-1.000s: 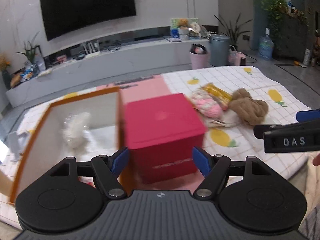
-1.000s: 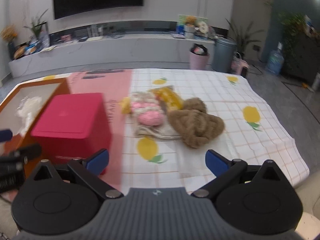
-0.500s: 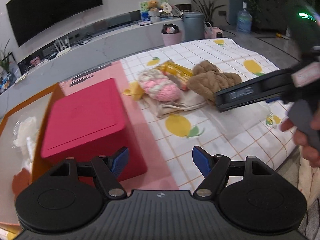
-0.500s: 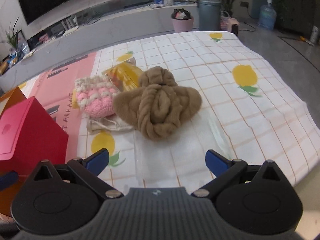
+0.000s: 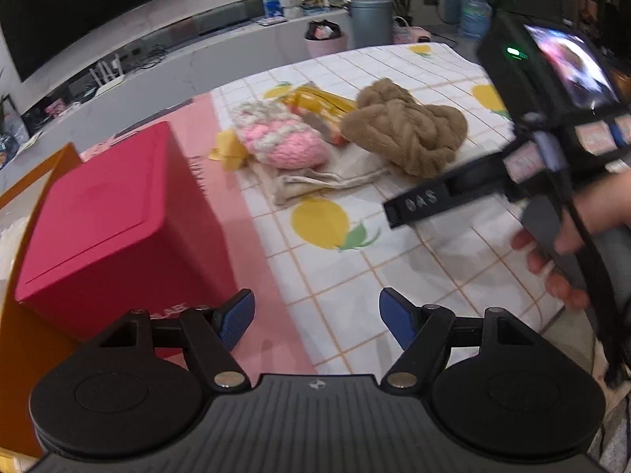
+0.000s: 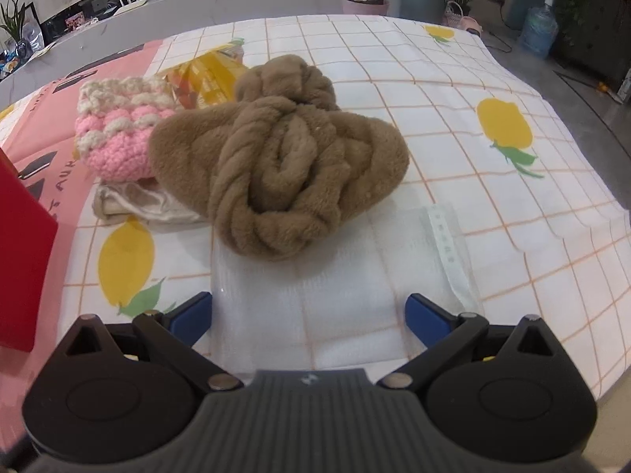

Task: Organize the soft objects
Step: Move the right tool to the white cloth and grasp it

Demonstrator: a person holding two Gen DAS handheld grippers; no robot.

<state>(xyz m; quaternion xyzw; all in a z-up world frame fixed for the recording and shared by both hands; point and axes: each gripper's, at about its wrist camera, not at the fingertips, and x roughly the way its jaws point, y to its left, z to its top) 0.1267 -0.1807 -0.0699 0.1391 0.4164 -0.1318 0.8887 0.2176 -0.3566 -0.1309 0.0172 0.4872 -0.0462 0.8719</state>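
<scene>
The left tongs [image 5: 316, 317] stand spread over the checked cloth [image 5: 394, 276], nothing between their blue pads — the red box [image 5: 118, 228] sits just to their left, against an orange box [image 5: 23, 339]. The right tongs [image 6: 308, 319] are spread too, hanging over a folded white cloth [image 6: 315, 299] with nothing pinched. Just beyond it lies the brown plush knot [image 6: 284, 173], its near edge resting on the white cloth. A pink knit piece [image 6: 114, 134] touches the knot's left side, a beige pouch [image 6: 134, 205] under both, a yellow packet [image 6: 209, 75] behind.
</scene>
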